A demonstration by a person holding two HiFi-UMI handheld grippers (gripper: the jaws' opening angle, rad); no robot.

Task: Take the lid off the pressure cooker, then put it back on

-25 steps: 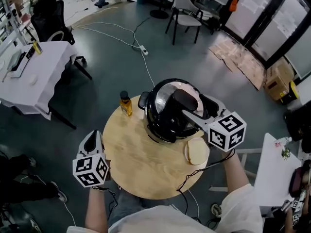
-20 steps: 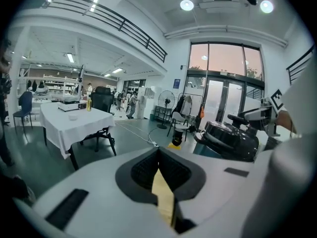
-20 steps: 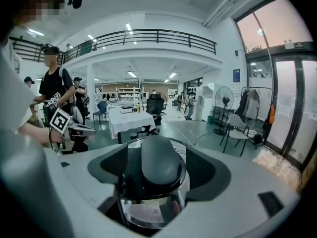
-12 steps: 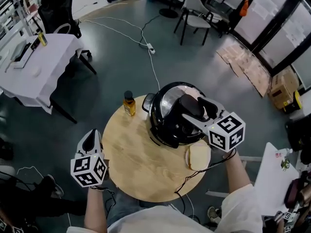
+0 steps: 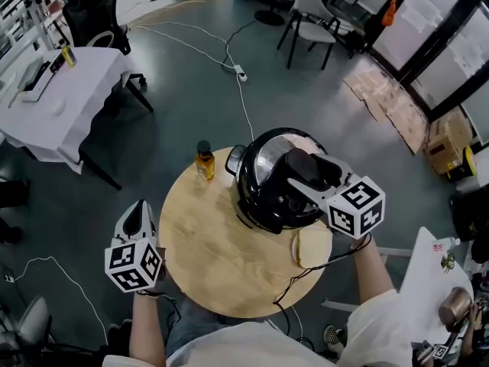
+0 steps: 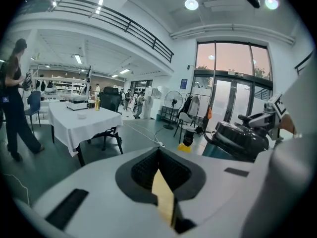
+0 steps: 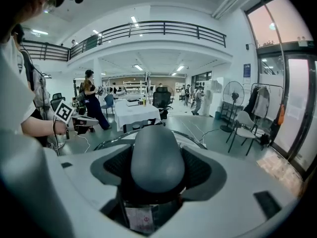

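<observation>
The black pressure cooker (image 5: 263, 197) stands on the round wooden table (image 5: 214, 258), its lid on. My right gripper (image 5: 307, 171) reaches over the lid from the right. Its jaws have just been closing and now sit against both sides of the lid's dark handle (image 7: 157, 157), which fills the space between the pads of the right gripper (image 7: 158, 168). My left gripper (image 5: 137, 214) hangs off the table's left edge, shut with nothing in it. In its own view the left gripper (image 6: 161, 172) points past the table, and the cooker (image 6: 240, 138) shows at the right.
A small amber bottle (image 5: 203, 161) stands just left of the cooker. A pale round pad (image 5: 309, 245) lies on the table under my right wrist. A white-clothed table (image 5: 53, 90) is at the far left, a chair (image 5: 309, 14) behind, and a cable (image 5: 229, 60) crosses the floor.
My right gripper has sunk a little onto the lid and its jaws have narrowed around the handle. The left gripper has drifted slightly left, still shut.
</observation>
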